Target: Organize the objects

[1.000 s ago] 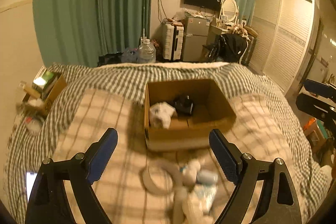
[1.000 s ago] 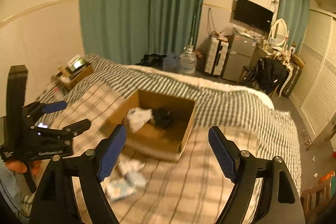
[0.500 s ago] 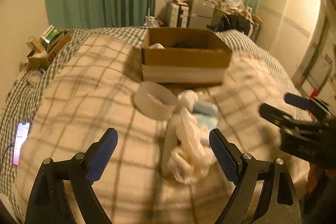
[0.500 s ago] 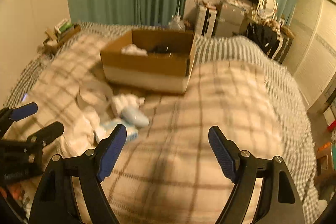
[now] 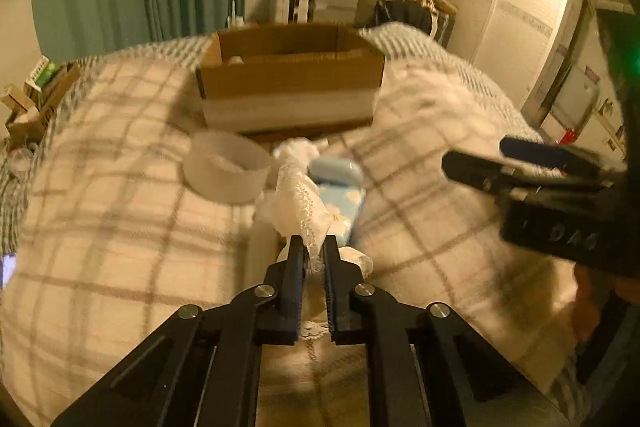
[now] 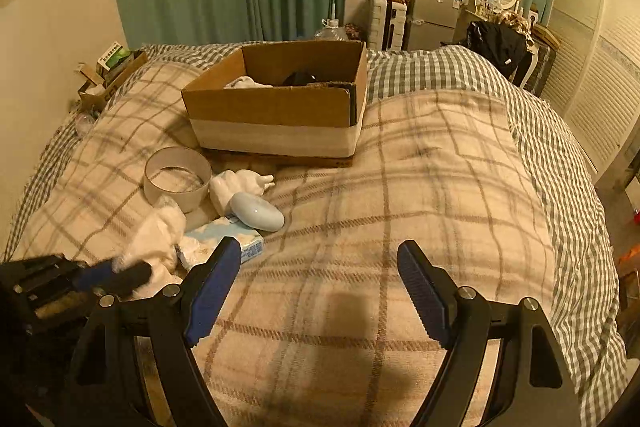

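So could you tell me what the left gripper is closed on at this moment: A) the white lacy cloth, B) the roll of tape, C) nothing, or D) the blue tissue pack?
A: the left gripper pinches the white lacy cloth between its nearly closed fingers.

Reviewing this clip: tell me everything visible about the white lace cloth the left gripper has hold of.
The white lace cloth is a thin, crumpled fabric with a patterned lace edge. The left gripper is shut on its near end, and the rest trails forward over the light blue tissue pack beside the tape roll on the plaid blanket.
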A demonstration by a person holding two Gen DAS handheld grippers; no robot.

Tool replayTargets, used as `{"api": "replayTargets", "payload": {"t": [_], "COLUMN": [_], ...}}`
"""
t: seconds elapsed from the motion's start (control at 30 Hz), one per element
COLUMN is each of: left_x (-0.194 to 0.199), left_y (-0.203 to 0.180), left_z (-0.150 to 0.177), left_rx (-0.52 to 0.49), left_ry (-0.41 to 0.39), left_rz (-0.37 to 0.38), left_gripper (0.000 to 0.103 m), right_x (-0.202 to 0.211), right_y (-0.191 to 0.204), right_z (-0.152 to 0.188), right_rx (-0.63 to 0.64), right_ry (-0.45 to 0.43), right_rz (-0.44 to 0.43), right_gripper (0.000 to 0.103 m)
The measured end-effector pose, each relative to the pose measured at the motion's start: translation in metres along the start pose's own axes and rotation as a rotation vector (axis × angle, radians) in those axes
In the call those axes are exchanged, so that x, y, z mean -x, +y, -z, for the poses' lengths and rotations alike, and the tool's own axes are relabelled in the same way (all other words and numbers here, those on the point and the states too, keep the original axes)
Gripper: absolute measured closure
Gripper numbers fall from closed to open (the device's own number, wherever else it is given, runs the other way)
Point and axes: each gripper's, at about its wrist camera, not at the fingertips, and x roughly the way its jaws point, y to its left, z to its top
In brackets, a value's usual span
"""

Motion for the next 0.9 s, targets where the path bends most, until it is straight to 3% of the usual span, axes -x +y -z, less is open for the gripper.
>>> {"api": "replayTargets", "payload": {"t": [0.2, 0.3, 0.5, 0.73, 0.83, 0.9], "left_x": [0.037, 0.042, 0.034, 0.028, 0.027, 0.027], "left_y": [0.039, 0.059, 0.09, 0.106, 0.106, 0.108], "left_z": [-0.027, -0.032, -0.017, -0.004, 0.001, 0.002], "left_rx": [0.059, 0.077, 0.134, 0.148, 0.146, 0.151], "left_ry": [-0.11, -0.123, -0.096, -0.079, -0.077, -0.079], "left_rz": [-0.044, -0.083, -0.079, -0.05, -0.036, -0.032], "left_gripper": [0.095, 0.095, 0.095, 0.095, 0.095, 0.095], "right_x": [0.016, 0.016, -0.013, -0.051, -0.068, -0.071], "right_y": [0.019, 0.044, 0.097, 0.124, 0.136, 0.143], "right_z": [-0.01, -0.013, -0.007, 0.005, 0.014, 0.017], "right_rx": [0.03, 0.073, 0.124, 0.12, 0.155, 0.184], "right_ry": [-0.035, -0.028, 0.119, 0.257, 0.326, 0.333], "right_rz": [-0.039, -0.088, -0.146, -0.193, -0.181, -0.196], "right_gripper": [0.023, 0.023, 0.023, 0.023, 0.036, 0.053]}}
